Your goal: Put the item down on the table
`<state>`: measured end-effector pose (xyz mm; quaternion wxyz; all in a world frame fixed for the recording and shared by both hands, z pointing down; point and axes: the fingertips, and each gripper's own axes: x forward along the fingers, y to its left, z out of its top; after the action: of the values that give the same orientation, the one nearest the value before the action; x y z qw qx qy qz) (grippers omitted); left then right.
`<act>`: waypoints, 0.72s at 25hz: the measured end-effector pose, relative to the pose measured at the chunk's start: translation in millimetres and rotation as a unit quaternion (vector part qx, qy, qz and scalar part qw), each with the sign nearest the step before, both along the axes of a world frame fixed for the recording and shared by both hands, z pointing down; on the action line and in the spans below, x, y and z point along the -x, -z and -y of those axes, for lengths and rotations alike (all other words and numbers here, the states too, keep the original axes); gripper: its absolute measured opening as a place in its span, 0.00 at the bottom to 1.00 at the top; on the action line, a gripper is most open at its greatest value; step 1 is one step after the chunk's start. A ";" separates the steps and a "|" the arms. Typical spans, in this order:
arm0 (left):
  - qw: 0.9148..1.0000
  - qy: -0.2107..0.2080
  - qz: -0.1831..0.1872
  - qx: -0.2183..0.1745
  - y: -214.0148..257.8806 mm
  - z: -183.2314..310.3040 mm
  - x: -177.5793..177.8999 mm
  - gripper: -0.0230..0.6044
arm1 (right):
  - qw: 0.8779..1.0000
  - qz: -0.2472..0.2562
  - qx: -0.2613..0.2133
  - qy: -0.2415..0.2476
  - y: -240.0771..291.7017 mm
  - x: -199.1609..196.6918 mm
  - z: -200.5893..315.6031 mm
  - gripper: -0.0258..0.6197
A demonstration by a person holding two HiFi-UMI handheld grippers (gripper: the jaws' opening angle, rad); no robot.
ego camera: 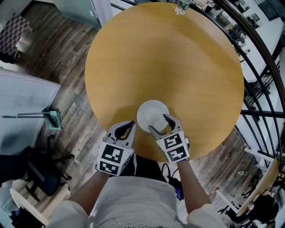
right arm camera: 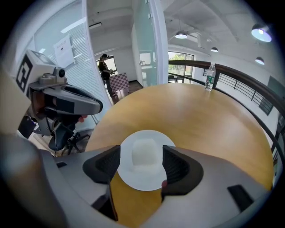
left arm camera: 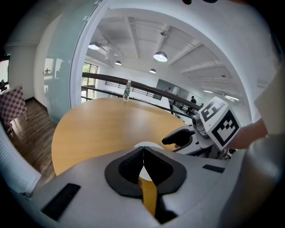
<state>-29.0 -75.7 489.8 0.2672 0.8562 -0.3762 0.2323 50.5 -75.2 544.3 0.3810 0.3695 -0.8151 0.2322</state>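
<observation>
A white round item (ego camera: 152, 113) with a raised block in its middle lies on the round wooden table (ego camera: 169, 58), close to the near edge. My right gripper (ego camera: 159, 123) is open, one jaw on either side of the raised block (right arm camera: 144, 149) with a gap showing on both sides. In the right gripper view the item (right arm camera: 142, 178) spreads wider than the right gripper (right arm camera: 141, 164). My left gripper (ego camera: 129, 124) hangs just left of the item at the table's edge, shut and empty. In the left gripper view the left gripper (left arm camera: 143, 151) shows pads pressed together, with a sliver of the item (left arm camera: 149, 144) beyond.
A water bottle (ego camera: 181, 6) stands at the table's far edge by a dark railing (ego camera: 249, 40). On the wood floor to the left lie a broom and dustpan (ego camera: 53, 119) and a black chair (ego camera: 40, 171). A person (right arm camera: 104, 67) stands far off.
</observation>
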 end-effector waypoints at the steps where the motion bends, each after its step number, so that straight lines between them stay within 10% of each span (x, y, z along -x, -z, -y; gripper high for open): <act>1: 1.000 0.001 0.001 -0.002 3.8 -1.9 -0.2 0.07 | 1.000 0.004 -0.008 0.000 7.4 -1.1 -2.1 0.52; 10: 1.000 0.005 0.006 -0.019 42.1 -26.1 -9.9 0.07 | 0.996 0.070 -0.039 -0.029 71.4 -6.2 -31.7 0.48; 18: 0.999 -0.019 0.010 -0.043 73.8 -59.3 -24.1 0.07 | 0.992 0.085 -0.074 -0.064 99.5 -19.7 -60.1 0.17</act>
<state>-4.9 -16.4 416.0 0.2220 0.8714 -0.3725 0.2294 70.2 -15.1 444.8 0.2665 0.4272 -0.8339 0.2261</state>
